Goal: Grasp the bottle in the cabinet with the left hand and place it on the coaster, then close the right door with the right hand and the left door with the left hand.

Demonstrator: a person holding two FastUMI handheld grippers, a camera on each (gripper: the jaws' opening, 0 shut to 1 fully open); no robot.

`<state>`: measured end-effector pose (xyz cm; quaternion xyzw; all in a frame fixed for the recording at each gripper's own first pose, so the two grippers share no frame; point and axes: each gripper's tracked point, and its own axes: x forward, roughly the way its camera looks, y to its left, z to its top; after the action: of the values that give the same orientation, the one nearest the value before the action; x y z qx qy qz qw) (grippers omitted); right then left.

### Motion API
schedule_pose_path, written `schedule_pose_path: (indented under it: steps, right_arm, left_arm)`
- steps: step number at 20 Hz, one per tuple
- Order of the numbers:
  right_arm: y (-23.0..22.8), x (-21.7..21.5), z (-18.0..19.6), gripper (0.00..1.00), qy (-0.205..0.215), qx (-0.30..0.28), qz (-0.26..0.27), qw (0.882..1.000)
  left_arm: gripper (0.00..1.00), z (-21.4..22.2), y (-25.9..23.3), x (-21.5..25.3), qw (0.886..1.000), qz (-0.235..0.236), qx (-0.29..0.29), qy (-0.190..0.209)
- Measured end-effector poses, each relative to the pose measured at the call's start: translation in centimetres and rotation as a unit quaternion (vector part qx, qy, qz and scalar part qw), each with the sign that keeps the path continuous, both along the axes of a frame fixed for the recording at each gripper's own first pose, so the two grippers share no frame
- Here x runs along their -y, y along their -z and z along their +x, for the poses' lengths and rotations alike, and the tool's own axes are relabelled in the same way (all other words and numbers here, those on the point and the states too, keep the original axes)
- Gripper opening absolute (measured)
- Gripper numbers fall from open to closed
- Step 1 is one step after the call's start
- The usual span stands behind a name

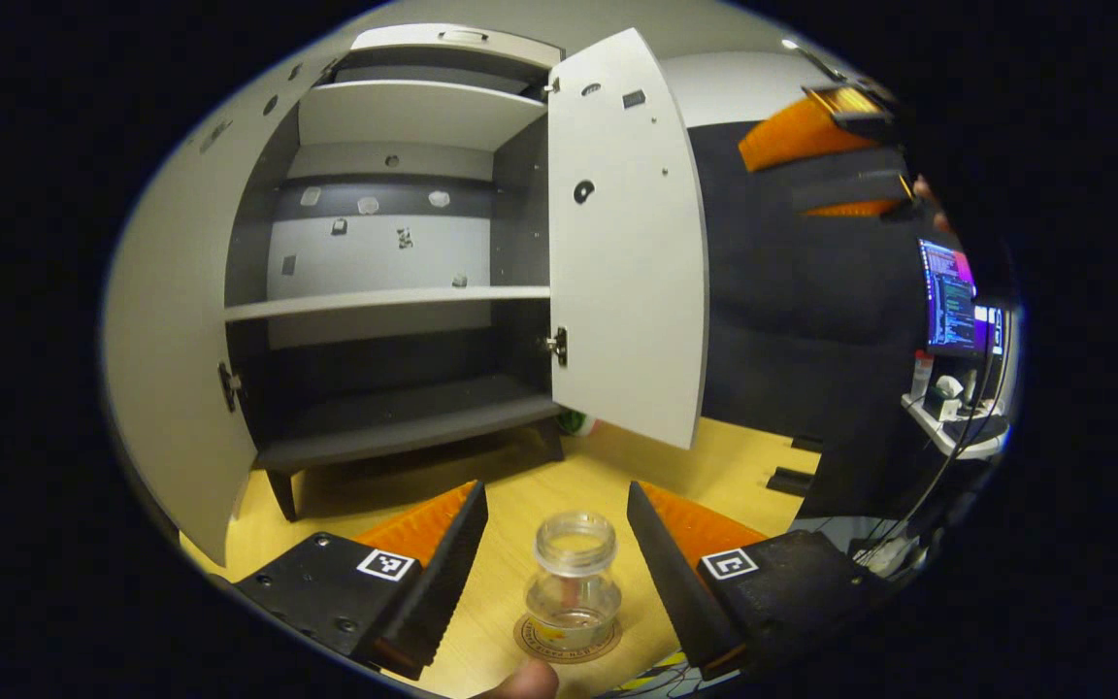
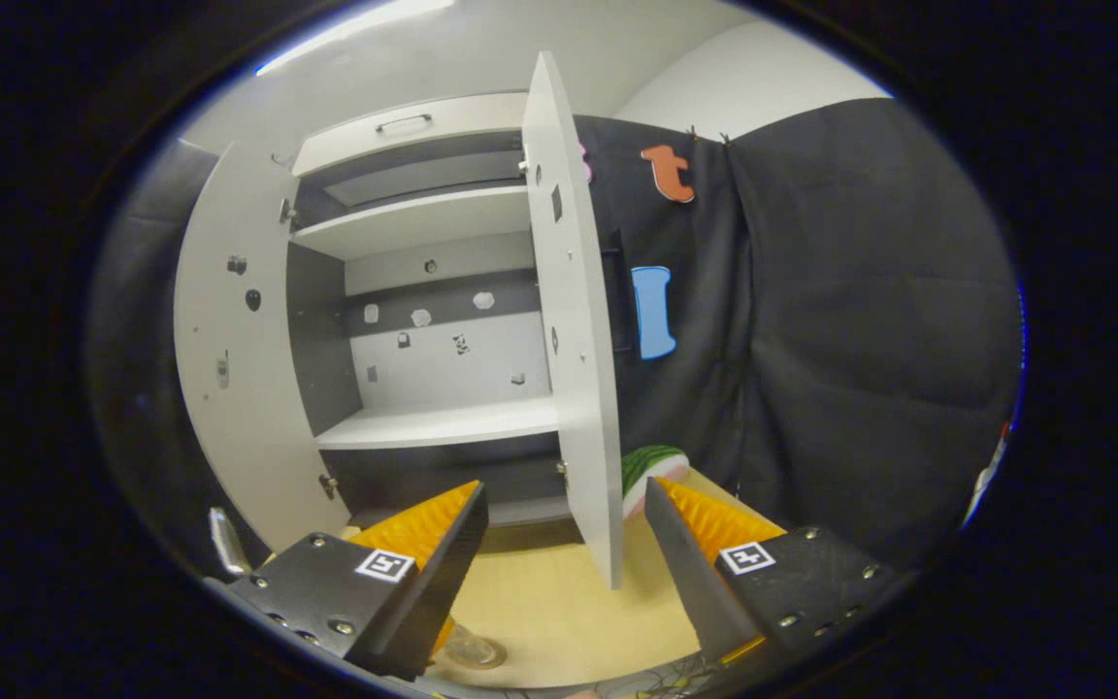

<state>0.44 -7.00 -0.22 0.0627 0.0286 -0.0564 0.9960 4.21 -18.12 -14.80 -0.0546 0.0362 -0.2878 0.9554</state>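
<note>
Nearest the lens in left gripper view: my left gripper (image 1: pixel 557 558), fingers spread wide w/ nothing held, flanking but not touching the bottle (image 1: pixel 574 582). Bottle is clear, uncapped, upright, standing on the round coaster (image 1: pixel 567 641) on the tabletop (image 1: pixel 540 495); placement step therefore looks done, by my reading. Behind it the cabinet (image 1: pixel 394 301) stands w/ both doors swung out and shelves bare. Left door (image 1: pixel 166 359) sits at the left of this view; right door (image 1: pixel 627 243) hangs at approx. a right angle to the cabinet front, its inner face toward me. In right gripper view my right gripper (image 2: pixel 564 558) is likewise wide apart and holds nothing; the right door (image 2: pixel 574 320) shows nearly edge-on, its free edge passing down between my two fingers but farther off, not in contact. Key relation for the next move: door's long axis is vertical, its hinge at the cabinet side, free edge toward me, and the right gripper is the nearer one to it, lying just ahead. I judge the step in hand is closing that door, i.e. getting to the door's outer face, on the dark-cloth side, and pushing it leftward toward the cabinet front. Left gripper should back off the bottle first, to avoid tipping it. A striped green object (image 2: pixel 654 476) lies past the door's bottom corner; identity unclear.
</note>
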Motion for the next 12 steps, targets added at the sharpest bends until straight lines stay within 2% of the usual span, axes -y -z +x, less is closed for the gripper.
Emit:
schedule_pose_path:
  steps: [4, 6, 10, 12]
  right_arm:
    - [-2.0, 2.5, 0.6, 0.98, 0.016, 0.016, -0.02, 1.0]
    - [-3.2, 3.7, 1.0, 0.98, 0.021, 0.03, -0.03, 0.999]
    - [-5.7, 7.0, 2.5, 0.99, 0.031, 0.055, -0.016, 0.998]
    - [-6.9, 9.4, 3.4, 0.98, 0.042, 0.063, -0.014, 0.997]
  left_arm:
    - [0.92, -0.5, -5.8, -2.8, 1.0, -0.017, 0.016, -0.019]
    - [0.94, 0.0, -8.9, -4.9, 0.998, -0.026, 0.032, -0.051]
    - [0.96, 0.8, -12.9, -7.5, 0.996, -0.04, 0.03, -0.071]
    - [0.96, 1.4, -14.4, -9.0, 0.995, -0.029, 0.036, -0.085]
